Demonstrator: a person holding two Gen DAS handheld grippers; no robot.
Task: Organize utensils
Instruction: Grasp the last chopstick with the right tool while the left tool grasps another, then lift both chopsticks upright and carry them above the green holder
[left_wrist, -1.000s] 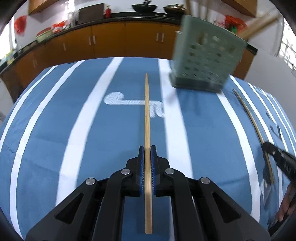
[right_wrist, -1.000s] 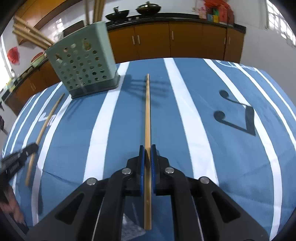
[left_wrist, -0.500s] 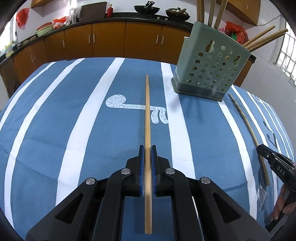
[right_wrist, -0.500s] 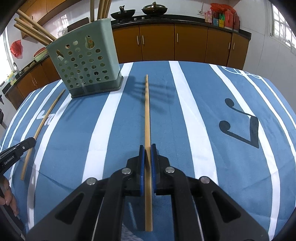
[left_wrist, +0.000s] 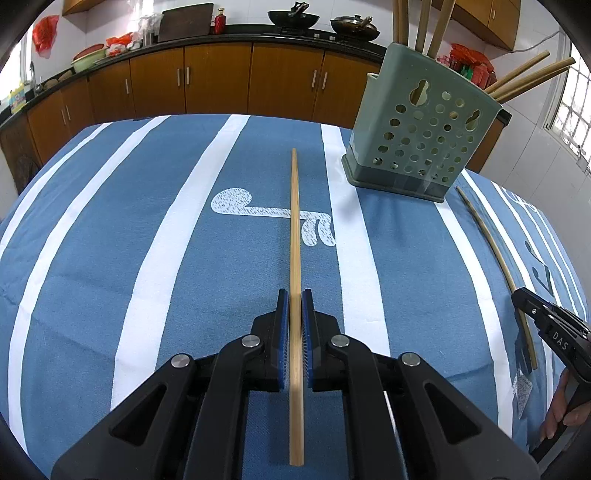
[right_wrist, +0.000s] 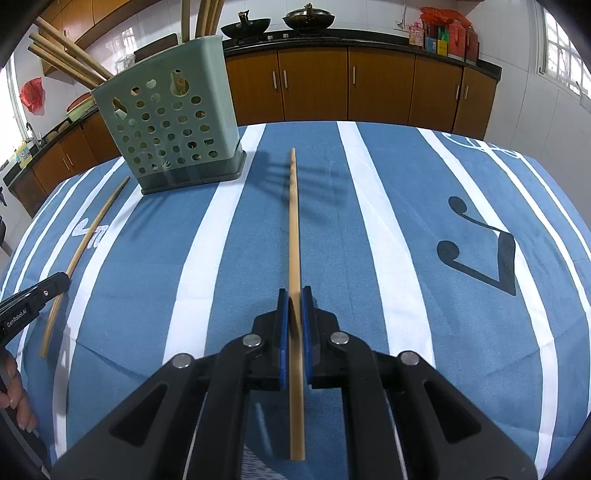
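Left gripper (left_wrist: 294, 306): jaws clamped on a left chopstick (left_wrist: 294, 221), raised above the worktop (left_wrist: 110, 258).
Holder (left_wrist: 417, 136): green, perforated, chopsticks inside, near the worktop's far edge.
Right gripper (right_wrist: 294, 304): jaws clamped on a right chopstick (right_wrist: 293, 221).

Each gripper clamps one chopstick pointing straight ahead over the table (left_wrist: 110, 229). The utensil holder (left_wrist: 421, 136) stands ahead, right of the left gripper (left_wrist: 294, 299) and left of the right gripper (right_wrist: 294, 297), more chopsticks (right_wrist: 62, 51) standing in it.
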